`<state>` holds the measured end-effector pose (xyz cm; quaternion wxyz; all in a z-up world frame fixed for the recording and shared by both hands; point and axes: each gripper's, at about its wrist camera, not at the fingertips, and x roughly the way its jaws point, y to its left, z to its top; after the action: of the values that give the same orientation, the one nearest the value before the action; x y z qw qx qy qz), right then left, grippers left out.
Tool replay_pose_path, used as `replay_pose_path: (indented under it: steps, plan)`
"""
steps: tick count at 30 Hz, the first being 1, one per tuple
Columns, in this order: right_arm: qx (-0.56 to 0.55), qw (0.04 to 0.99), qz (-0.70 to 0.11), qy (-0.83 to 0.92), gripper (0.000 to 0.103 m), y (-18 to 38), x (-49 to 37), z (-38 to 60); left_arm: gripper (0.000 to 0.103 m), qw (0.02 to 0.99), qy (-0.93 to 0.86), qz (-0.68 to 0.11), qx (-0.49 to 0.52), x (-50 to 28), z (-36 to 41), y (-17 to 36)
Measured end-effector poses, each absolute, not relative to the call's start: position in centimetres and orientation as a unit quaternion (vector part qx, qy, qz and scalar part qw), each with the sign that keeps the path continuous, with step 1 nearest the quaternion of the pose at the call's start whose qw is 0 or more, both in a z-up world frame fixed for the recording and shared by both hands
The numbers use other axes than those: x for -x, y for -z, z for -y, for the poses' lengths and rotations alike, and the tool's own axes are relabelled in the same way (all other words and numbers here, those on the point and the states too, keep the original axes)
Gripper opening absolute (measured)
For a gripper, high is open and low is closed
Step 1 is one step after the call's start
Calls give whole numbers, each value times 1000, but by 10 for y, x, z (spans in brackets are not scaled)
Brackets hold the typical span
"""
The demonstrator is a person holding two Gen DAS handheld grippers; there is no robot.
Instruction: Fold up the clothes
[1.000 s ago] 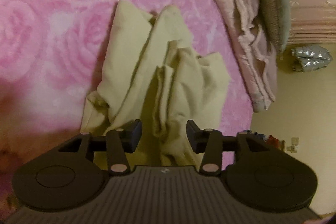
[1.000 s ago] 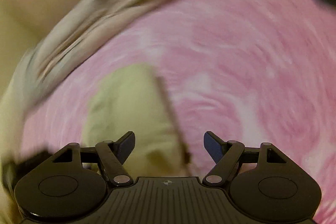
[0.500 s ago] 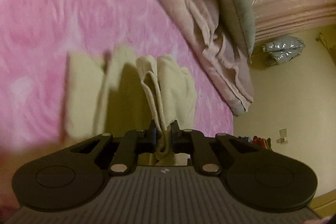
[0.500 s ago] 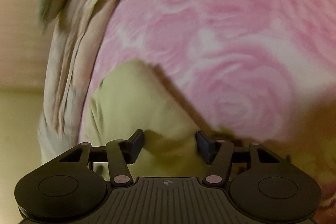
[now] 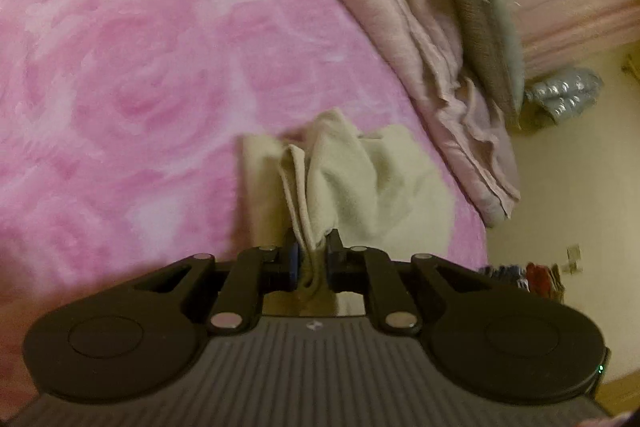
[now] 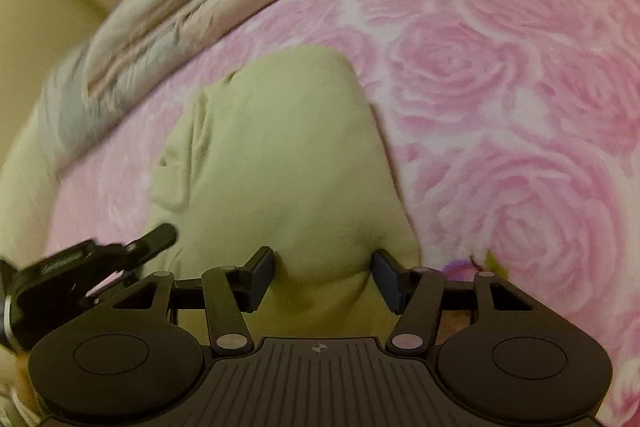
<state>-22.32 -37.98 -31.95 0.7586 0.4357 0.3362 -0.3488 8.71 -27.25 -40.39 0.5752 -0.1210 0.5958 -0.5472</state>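
A pale yellow-green garment (image 5: 360, 187) lies on a pink rose-patterned blanket (image 5: 140, 87). My left gripper (image 5: 311, 259) is shut on a bunched fold of the garment at its near edge, and the cloth hangs forward from the jaws. In the right wrist view the garment (image 6: 288, 155) spreads flat and smooth ahead. My right gripper (image 6: 324, 279) is open, with its fingers either side of the garment's near edge. The left gripper (image 6: 80, 267) shows at the lower left of that view.
A rumpled dusty-pink quilt (image 5: 420, 39) lies along the blanket's far edge, also in the right wrist view (image 6: 180, 7). A grey-green cushion (image 5: 484, 31) rests on it. A silver bag (image 5: 564, 95) sits on the cream floor (image 5: 560, 195) beyond the bed.
My left gripper went from open to shut on the garment's fold and has pulled it up. My right gripper moved down to the garment's near edge and narrowed a little, still open.
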Motion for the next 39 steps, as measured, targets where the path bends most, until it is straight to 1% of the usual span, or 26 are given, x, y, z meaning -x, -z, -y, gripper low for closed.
replay_pose_path:
  steps: [1, 3, 5, 8, 9, 10, 14, 16, 18, 21, 26, 27, 29, 30, 31, 33, 35, 39]
  plan:
    - [-413, 765, -349, 350, 62, 319, 216, 375, 14, 578, 541, -599, 124, -88, 271, 410]
    - [-402, 772, -356, 338, 78, 321, 210, 371, 17, 584, 529, -603, 126, -86, 272, 409]
    - [-395, 779, -363, 325, 86, 323, 205, 369, 18, 591, 518, -605, 130, -83, 270, 406]
    - [-469, 762, -318, 313, 86, 318, 232, 385, 24, 605, 487, -612, 148, -77, 249, 391]
    - [-502, 751, -295, 311, 86, 316, 247, 392, 32, 611, 471, -617, 155, -73, 235, 386]
    - [-524, 742, -281, 311, 86, 316, 261, 398, 37, 616, 454, -623, 162, -68, 221, 380]
    - [-575, 709, -252, 322, 86, 318, 318, 415, 39, 606, 390, -656, 222, -40, 161, 366]
    - [-589, 692, -251, 334, 86, 322, 344, 419, 47, 597, 374, -666, 246, -15, 139, 364]
    - [-596, 678, -254, 348, 86, 327, 364, 420, 51, 582, 364, -678, 263, 9, 128, 368]
    - [-605, 659, -256, 367, 86, 331, 386, 422, 51, 573, 350, -686, 279, 39, 136, 385]
    - [-619, 641, -247, 381, 86, 335, 402, 423, 51, 610, 314, -660, 305, 58, 160, 412]
    - [-618, 642, -247, 381, 86, 335, 402, 424, 50, 615, 316, -653, 308, 58, 163, 416]
    - [-615, 645, -250, 378, 86, 334, 402, 425, 41, 627, 326, -635, 312, 57, 170, 419]
    - [-612, 649, -252, 375, 86, 334, 401, 425, 18, 633, 327, -629, 311, 56, 171, 419]
    - [-608, 653, -255, 372, 86, 334, 399, 426, 8, 633, 329, -627, 314, 51, 172, 419]
    - [-598, 663, -260, 367, 86, 333, 395, 428, 7, 632, 337, -620, 320, 40, 173, 415]
    - [-589, 673, -264, 361, 86, 331, 390, 430, 7, 642, 366, -606, 295, 22, 174, 398]
    - [-587, 684, -268, 341, 86, 329, 382, 432, 7, 663, 403, -587, 233, -50, 176, 374]
